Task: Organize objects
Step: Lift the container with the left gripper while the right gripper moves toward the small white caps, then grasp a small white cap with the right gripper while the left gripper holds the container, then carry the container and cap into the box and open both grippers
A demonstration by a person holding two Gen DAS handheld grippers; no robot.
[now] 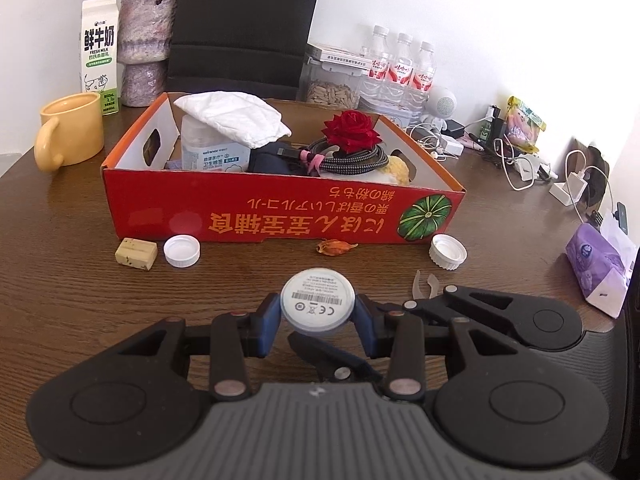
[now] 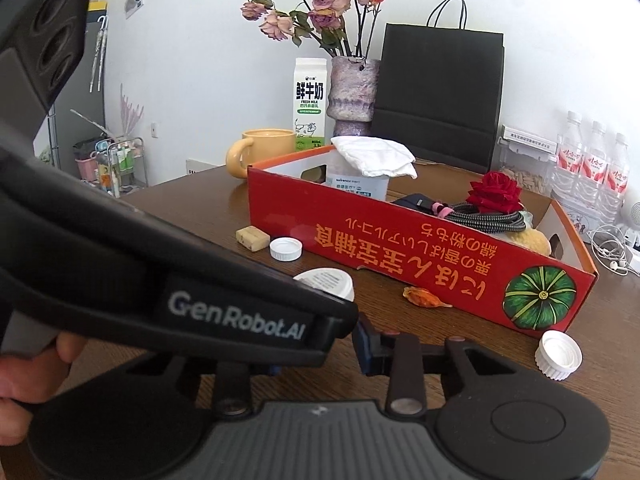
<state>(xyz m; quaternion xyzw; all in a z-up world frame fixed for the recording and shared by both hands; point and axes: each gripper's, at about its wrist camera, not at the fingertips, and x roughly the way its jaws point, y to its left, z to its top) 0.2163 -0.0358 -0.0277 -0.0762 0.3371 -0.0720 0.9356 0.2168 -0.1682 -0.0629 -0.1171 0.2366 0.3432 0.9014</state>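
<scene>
My left gripper (image 1: pixel 317 316) is clamped on a round white disc (image 1: pixel 317 304), blue pads pressing both its sides, just above the wooden table (image 1: pixel 80 300). My right gripper (image 1: pixel 430 300) sits just beside it on the right; whether its jaws grip anything, I cannot tell, since the left tool's body blocks my right camera's view of them. Just past the disc: a clear plastic tweezer (image 1: pixel 425 282), a dried orange petal (image 1: pixel 335 247), two white bottle caps (image 1: pixel 181 251) (image 1: pixel 447 251) and a tan block (image 1: pixel 136 253), all along the front wall of the red cardboard box (image 1: pixel 280 216). Inside it lie a white cloth (image 1: pixel 236 118), a coiled cable (image 1: pixel 352 158) and a red rose (image 1: pixel 351 130). Behind: yellow mug (image 1: pixel 68 134), milk carton (image 1: pixel 100 52), vase (image 1: pixel 146 48), water bottles (image 1: pixel 400 64), white wall.
</scene>
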